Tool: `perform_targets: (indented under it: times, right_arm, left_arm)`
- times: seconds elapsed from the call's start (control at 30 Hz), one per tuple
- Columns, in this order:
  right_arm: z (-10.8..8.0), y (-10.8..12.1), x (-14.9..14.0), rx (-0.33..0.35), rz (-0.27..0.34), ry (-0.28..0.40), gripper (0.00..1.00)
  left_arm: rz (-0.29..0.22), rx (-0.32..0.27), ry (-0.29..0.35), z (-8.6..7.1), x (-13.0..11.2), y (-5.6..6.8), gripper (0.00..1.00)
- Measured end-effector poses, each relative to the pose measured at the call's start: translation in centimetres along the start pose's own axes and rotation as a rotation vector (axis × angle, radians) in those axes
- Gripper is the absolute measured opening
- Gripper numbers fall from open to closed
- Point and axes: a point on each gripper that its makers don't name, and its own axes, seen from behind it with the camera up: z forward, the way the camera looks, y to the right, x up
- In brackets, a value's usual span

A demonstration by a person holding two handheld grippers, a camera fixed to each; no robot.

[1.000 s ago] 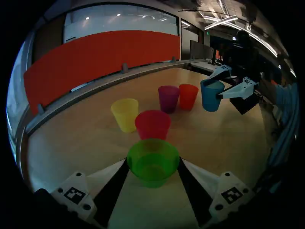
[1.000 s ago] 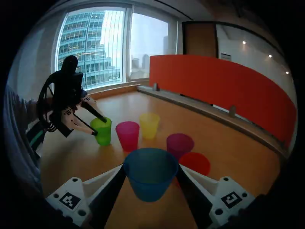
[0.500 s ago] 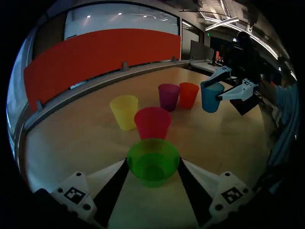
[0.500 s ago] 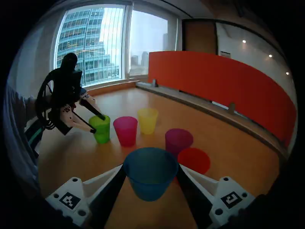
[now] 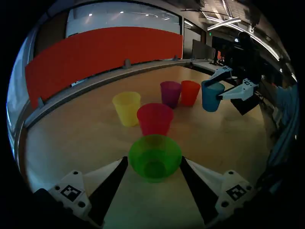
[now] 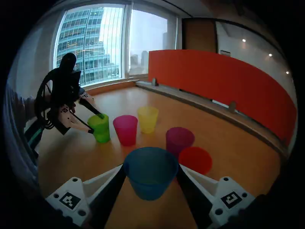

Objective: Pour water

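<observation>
Green translucent plastic sits at the bottom of the left gripper view: the green cup (image 5: 154, 168) is clamped between the two fingers of the left gripper (image 5: 154, 160), which reaches forward low over the wooden table (image 5: 76, 129). The cup stands upright, mouth up, long axis vertical; whether it holds water cannot be told. Just beyond it stand a pink cup (image 5: 154, 119), a yellow cup (image 5: 126, 108), a purple cup (image 5: 170, 94) and an orange cup (image 5: 190, 92), with a long red partition (image 5: 103, 49) behind the table. To the right, the right gripper (image 5: 214, 90) pinches the blue cup (image 5: 209, 100), upright, beside the orange one. In the right gripper view, that blue cup (image 6: 150, 173) is squeezed between the near fingers, mouth up, axis vertical, with the purple and orange cups just behind it. Across the table, a person's hand (image 6: 35, 107) holds the left gripper angled downward, its fingers closed on the green cup (image 6: 100, 129), upright beside the pink one. Tall windows (image 6: 91, 45) show city towers.
</observation>
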Motion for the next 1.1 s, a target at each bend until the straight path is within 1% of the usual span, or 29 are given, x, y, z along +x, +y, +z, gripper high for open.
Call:
perform_targets:
  times: [0.07, 0.33, 0.57, 0.77, 1.1]
  right_arm:
    - [0.1, 0.0, -0.3, -0.001, -0.003, -0.005, 0.92]
    - [0.6, 0.2, -1.9, -0.009, -0.002, -0.034, 0.92]
    - [0.8, 0.9, -3.3, -0.030, -0.009, -0.057, 0.92]
    - [0.9, 0.9, -3.8, -0.041, -0.015, -0.064, 0.92]
    - [0.5, 0.7, -4.3, -0.051, -0.022, -0.072, 0.93]
  left_arm:
    - [-0.005, -0.008, 0.000, -0.2, 0.0, 0.1, 1.00]
    - [-0.019, 0.005, 0.017, -1.4, 0.0, 0.1, 1.00]
    - [-0.051, 0.012, 0.050, -2.8, 0.5, -0.1, 1.00]
    - [-0.067, 0.010, 0.072, -3.7, 0.9, 0.0, 1.00]
    - [-0.047, 0.026, 0.081, -4.4, 1.2, 0.0, 1.00]
